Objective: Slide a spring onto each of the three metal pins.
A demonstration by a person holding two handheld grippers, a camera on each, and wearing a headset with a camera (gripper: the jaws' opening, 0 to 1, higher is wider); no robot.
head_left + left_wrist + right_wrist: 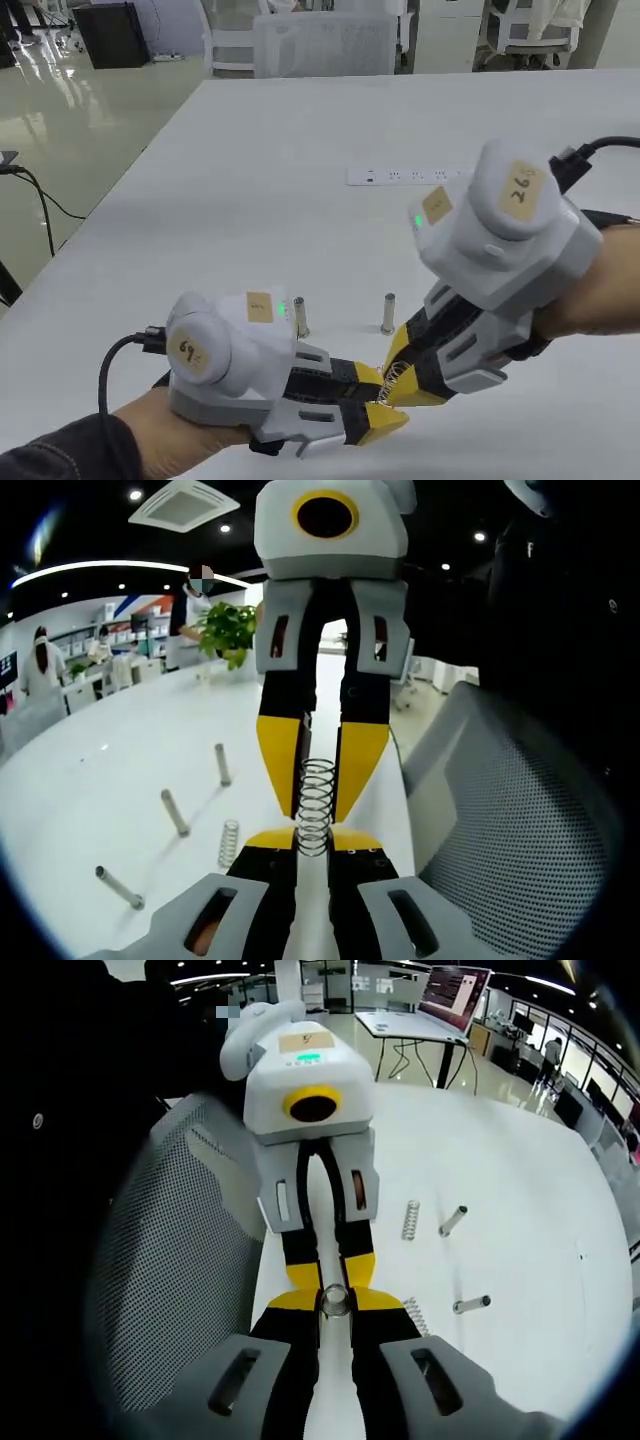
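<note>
Tip to tip, left gripper point(313, 842) and right gripper point(335, 1312) both pinch one spring point(316, 798).

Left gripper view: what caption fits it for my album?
Left gripper and right gripper pinch one spring beside three pins and a spare spring on the table.

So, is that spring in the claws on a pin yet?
Not yet: off. The spring sits clamped between left claw and right claw, away from the pins, which look bare.
</note>
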